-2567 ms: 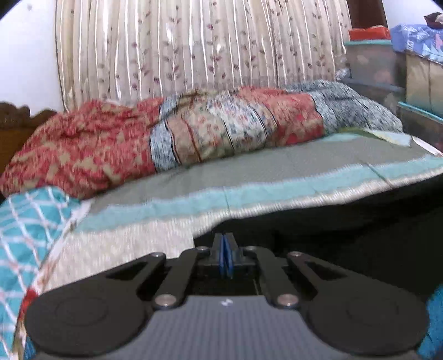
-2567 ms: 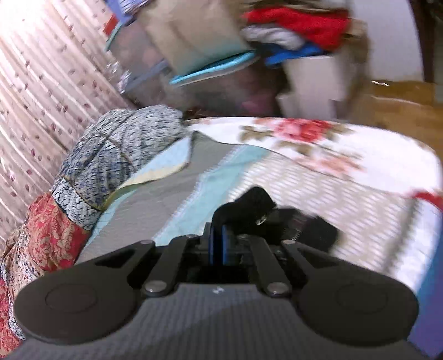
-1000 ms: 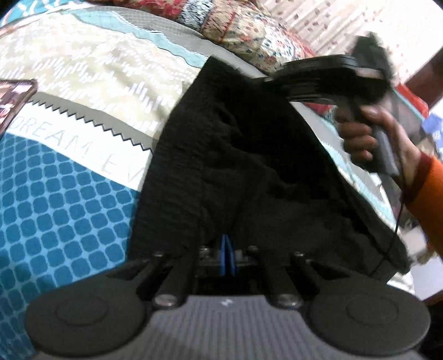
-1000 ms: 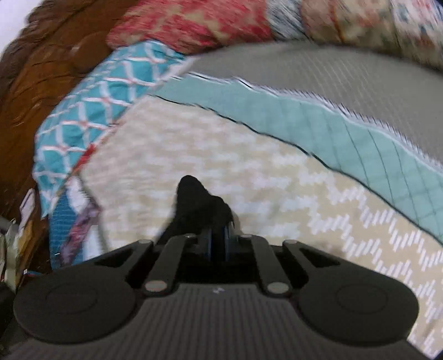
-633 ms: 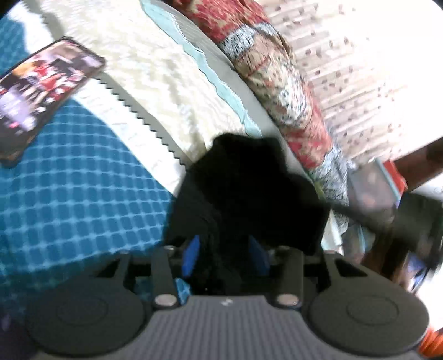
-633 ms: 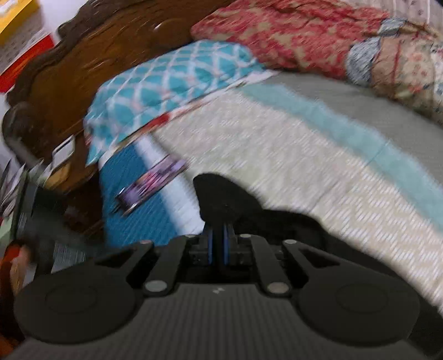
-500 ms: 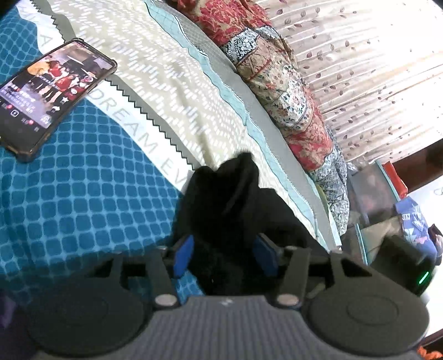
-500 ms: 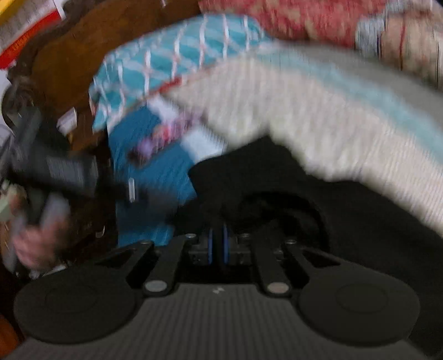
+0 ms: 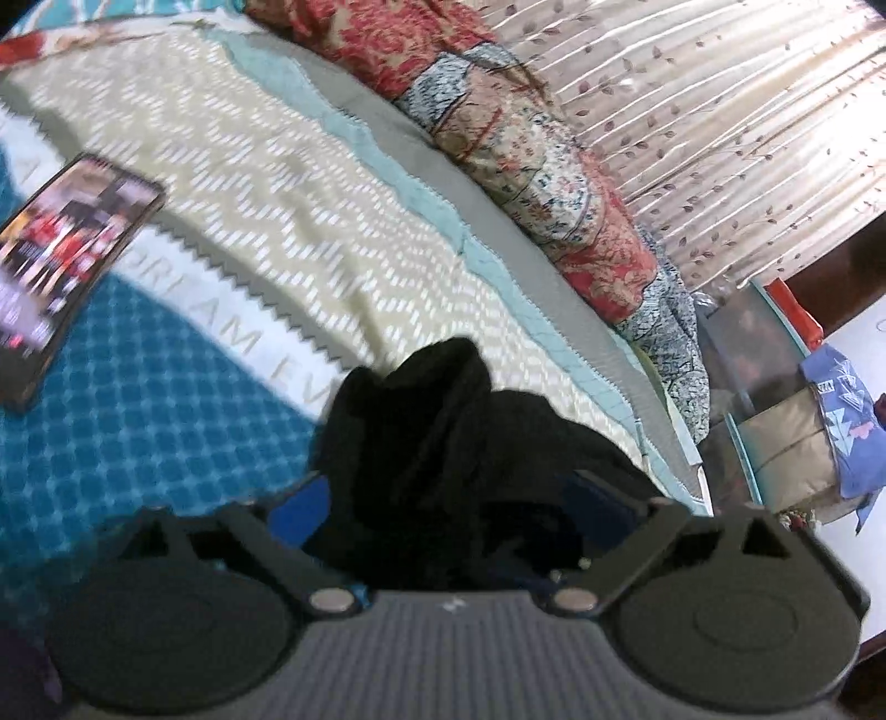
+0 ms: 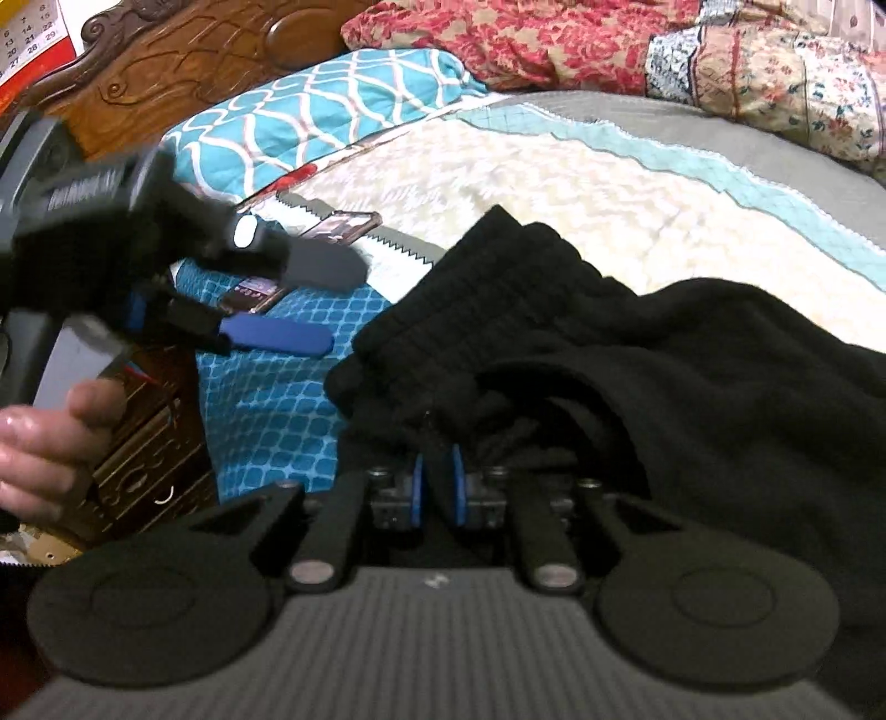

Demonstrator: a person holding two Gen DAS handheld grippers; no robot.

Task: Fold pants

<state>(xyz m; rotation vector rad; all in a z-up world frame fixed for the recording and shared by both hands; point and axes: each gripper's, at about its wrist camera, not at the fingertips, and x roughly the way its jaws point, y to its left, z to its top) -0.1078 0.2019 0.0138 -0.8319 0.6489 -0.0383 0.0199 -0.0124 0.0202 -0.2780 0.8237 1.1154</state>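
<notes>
The black pants [image 10: 692, 376] lie bunched on the bed, their ribbed waistband [image 10: 498, 277] toward the headboard. My right gripper [image 10: 437, 476] is shut on a fold of the black cloth. My left gripper [image 9: 448, 498] is wide open, with a heap of the pants [image 9: 443, 432] lying between its blue pads [image 9: 302, 501]. In the right wrist view the left gripper [image 10: 299, 299] hovers open to the left of the waistband, apart from it, held by a hand [image 10: 44, 443].
A phone [image 9: 61, 260] lies on the blue and cream bedspread [image 9: 249, 183], left of the pants. Rolled patterned quilts [image 9: 531, 144] run along the curtain side. A teal pillow [image 10: 332, 105] and wooden headboard [image 10: 194, 50] are beyond. Boxes [image 9: 786, 443] stand past the bed's end.
My left gripper let go of the pants, opened wide and drew back to the left. My right gripper carried its fold across toward the headboard side and lowered it.
</notes>
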